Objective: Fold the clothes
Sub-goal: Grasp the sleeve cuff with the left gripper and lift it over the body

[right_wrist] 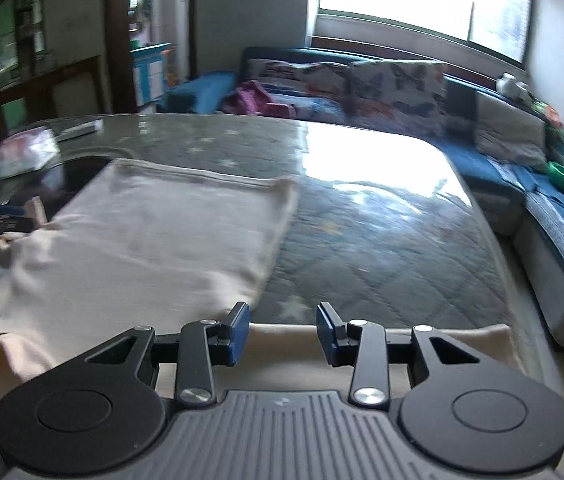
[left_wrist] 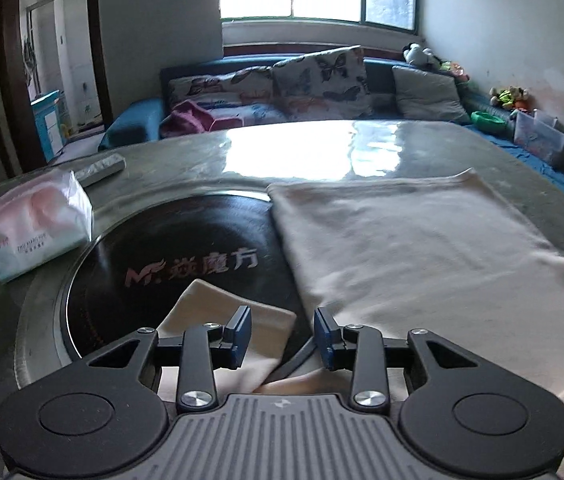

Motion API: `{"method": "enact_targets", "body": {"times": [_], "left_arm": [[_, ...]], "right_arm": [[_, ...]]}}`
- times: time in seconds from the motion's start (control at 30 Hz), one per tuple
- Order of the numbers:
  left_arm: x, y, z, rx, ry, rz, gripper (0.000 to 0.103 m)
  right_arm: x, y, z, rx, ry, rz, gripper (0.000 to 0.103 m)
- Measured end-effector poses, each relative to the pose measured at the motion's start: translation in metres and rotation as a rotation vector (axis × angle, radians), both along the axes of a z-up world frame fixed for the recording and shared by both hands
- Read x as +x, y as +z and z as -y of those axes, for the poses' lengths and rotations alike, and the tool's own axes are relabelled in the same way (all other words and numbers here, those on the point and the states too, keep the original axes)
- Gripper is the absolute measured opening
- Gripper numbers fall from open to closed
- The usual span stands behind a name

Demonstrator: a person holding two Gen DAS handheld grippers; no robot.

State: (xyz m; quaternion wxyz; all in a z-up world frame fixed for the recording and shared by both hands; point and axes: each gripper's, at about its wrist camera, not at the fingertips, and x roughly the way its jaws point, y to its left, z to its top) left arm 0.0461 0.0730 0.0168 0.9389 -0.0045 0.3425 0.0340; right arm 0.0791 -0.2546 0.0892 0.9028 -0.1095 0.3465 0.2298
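Cream garment point(left_wrist: 414, 248) flat on table point(left_wrist: 201, 152)

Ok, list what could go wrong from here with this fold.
1. Both the left gripper and right gripper are open with nothing held; closing now may pinch only one layer of the cream garment, spoiling the fold.
2. The garment overlaps the black round cooktop; dragging it could sweep toward the tissue pack.
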Motion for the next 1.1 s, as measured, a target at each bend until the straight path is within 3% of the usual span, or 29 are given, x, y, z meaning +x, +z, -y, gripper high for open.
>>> {"method": "enact_targets", "body": {"times": [0.27, 0.43, 0.53, 0.93, 1.1], "left_arm": [[0.002, -0.012, -0.001, -0.006, -0.008, -0.014, 0.032], [0.003, -0.011, -0.007, -0.017, 0.016, -0.003, 0.011], [-0.001, -0.007, -0.014, -0.035, 0.042, 0.017, 0.006], [-0.067, 0.038, -0.077, -0.160, 0.231, 0.206, 0.005], [-0.101, 0.041, -0.110, -0.181, 0.324, 0.241, 0.005]], "right_arm": [[-0.016, 0.011, -0.038, 0.005, 0.128, 0.016, 0.042], [-0.027, 0.013, -0.063, -0.005, 0.206, 0.014, 0.043], [-0.034, 0.013, -0.075, -0.008, 0.245, 0.012, 0.043], [-0.056, 0.021, -0.120, -0.010, 0.398, 0.017, 0.043], [-0.067, 0.023, -0.145, -0.003, 0.488, 0.006, 0.043]]}}
